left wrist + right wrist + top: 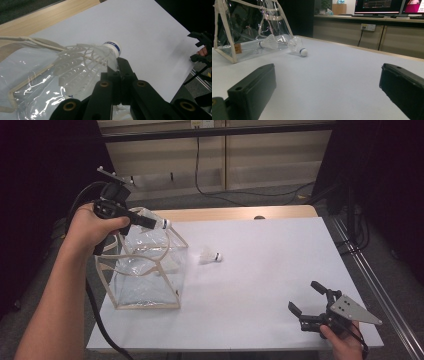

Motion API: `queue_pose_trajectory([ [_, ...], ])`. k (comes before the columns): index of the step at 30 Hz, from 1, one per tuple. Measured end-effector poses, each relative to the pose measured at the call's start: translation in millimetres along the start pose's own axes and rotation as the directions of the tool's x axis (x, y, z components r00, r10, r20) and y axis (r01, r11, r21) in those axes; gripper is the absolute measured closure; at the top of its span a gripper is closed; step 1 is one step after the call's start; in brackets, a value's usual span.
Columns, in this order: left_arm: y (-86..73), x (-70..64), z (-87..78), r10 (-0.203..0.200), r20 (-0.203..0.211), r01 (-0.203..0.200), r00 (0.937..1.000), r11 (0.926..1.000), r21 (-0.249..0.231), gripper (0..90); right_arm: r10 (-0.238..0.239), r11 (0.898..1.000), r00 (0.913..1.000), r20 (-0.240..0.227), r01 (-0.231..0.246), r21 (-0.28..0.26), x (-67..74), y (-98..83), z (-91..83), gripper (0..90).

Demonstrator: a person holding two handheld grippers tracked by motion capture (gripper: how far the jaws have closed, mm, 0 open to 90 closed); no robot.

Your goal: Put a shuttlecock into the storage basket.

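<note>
My left gripper [155, 224] hovers over the open top of a clear plastic bag [145, 275] with beige trim at the table's left. It is shut on the feather skirt of a white shuttlecock [85, 60], whose cork points toward the table's middle. A second shuttlecock [210, 256] lies on the white table just right of the bag. In the right gripper view a third shuttlecock [268, 42] lies inside the bag [227, 27], close to the loose shuttlecock [298, 46]. My right gripper [304, 296] rests low at the front right corner, open, with nothing between its jaws.
The white table top [270, 270] stretches between the bag and my right gripper. A wooden strip [225, 213] runs along its far edge. Cabinets and cables stand behind the table, and a metal rail [380, 290] runs along the right side.
</note>
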State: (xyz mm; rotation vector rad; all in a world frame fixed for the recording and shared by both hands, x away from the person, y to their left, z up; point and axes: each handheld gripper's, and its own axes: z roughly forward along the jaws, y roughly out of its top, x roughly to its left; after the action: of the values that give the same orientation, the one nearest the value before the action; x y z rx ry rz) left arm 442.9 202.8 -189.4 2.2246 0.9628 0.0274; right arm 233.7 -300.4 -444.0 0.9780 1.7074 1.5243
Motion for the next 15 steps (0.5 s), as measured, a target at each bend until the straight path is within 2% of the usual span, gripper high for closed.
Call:
queue_pose_trajectory([
  [15,-4.2,6.9,-5.4,-0.011,-0.01,0.011,0.9999,0.9999,0.001,90.0,-0.001,1.0,1.0,0.0,0.001,0.001,0.1,0.0,-0.1,0.6],
])
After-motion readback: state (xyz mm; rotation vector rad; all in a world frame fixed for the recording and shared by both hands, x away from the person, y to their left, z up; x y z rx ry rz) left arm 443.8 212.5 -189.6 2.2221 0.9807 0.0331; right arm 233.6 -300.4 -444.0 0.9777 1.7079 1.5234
